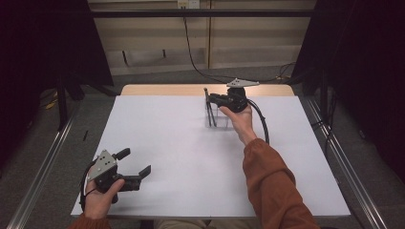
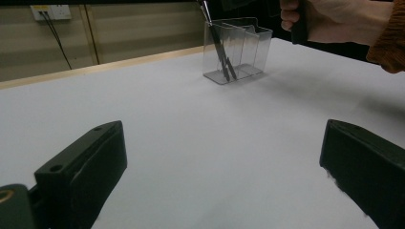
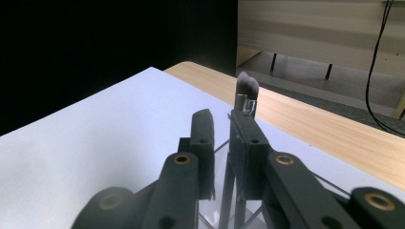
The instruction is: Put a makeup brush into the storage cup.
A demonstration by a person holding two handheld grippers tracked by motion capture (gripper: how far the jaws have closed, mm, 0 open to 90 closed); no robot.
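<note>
While a white table (image 1: 157, 143) stretches across the scene, a clear plastic organizer (image 2: 239, 50) with upright dividers stands near its far edge. The left gripper (image 1: 136, 164) hovers low by the near left corner, jaws spread wide apart with nothing between them. The right gripper (image 1: 208, 97) sits just above the organizer, jaws slightly parted (a narrow gap shows). Two dark-handled makeup brushes (image 2: 220, 50) lean inside the organizer's end compartment, bristles (image 3: 248, 86) up, just beyond the jaw tips.

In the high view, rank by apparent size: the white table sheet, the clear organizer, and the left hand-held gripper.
1. White table sheet, by far the largest.
2. Left hand-held gripper, though it lies nearer the camera.
3. Clear organizer, farther off and faint, so unsure against the gripper.
</note>
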